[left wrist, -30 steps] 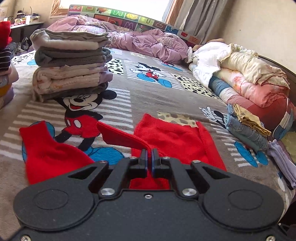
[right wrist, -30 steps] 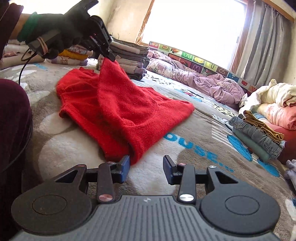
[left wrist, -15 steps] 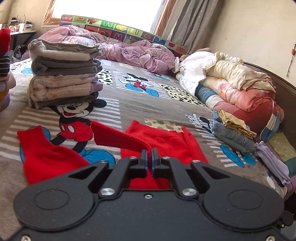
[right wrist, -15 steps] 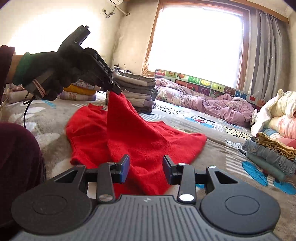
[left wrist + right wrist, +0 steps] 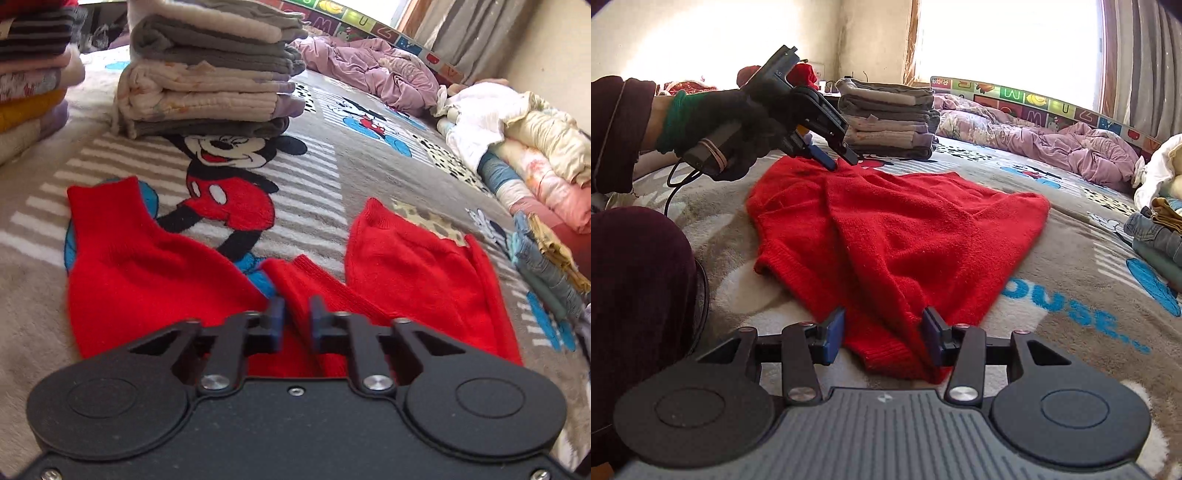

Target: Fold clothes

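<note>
A red sweater [image 5: 424, 266] [image 5: 905, 229] lies spread on the Mickey Mouse blanket [image 5: 229, 147]. My left gripper [image 5: 297, 317] is low over it with its jaws a little apart. A ribbed fold of the sweater runs between them, and the pads do not press on it. In the right wrist view a gloved hand holds that left gripper [image 5: 840, 160] at the sweater's far edge. My right gripper [image 5: 882, 332] is at the near hem. Its jaws are opening and stand wide, with the hem lying loose between them.
A stack of folded grey and cream clothes [image 5: 207, 74] [image 5: 890, 118] stands behind the sweater, with another stack [image 5: 29, 74] at far left. A purple quilt [image 5: 373, 70], piled bedding [image 5: 517, 147] and folded jeans [image 5: 543, 266] line the back and right. The person's leg [image 5: 635, 295] is at left.
The left gripper came down towards the bed and its jaws parted. The lifted fold of the sweater has sunk onto the garment. The right jaws widened around the hem.
</note>
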Motion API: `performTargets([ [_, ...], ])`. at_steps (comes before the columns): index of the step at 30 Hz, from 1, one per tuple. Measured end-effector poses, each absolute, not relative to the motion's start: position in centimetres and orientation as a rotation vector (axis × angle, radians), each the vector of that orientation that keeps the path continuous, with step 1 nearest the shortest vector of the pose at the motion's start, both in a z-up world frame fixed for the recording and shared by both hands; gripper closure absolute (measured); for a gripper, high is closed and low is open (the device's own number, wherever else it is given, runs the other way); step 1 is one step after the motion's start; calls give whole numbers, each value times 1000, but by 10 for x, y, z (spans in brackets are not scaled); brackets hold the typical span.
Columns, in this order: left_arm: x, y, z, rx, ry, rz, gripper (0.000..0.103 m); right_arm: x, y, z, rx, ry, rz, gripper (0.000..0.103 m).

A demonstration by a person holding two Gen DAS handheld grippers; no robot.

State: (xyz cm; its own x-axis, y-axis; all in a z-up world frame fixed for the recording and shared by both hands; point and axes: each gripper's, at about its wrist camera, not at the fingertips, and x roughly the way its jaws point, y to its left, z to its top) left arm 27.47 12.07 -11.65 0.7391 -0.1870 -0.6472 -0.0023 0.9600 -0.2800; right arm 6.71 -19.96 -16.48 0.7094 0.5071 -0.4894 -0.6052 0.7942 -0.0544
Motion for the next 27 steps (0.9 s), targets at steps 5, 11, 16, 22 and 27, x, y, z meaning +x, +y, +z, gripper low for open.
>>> performTargets([
  [5, 262, 112, -102, -174, 623, -97, 100, 71, -200, -163, -230, 490, 633, 55],
  [11, 270, 92, -94, -36, 674, 3, 80, 75, -200, -158, -258, 522, 659, 53],
  [16, 297, 32, -69, -40, 631, -192, 80, 71, -202, -150, -242, 443, 642, 56],
  [22, 353, -77, -85, 35, 692, -391, 80, 88, -198, -157, -163, 400, 634, 53],
  [27, 404, -106, -117, -49, 787, -385, 80, 96, -197, -166, -115, 475, 675, 46],
])
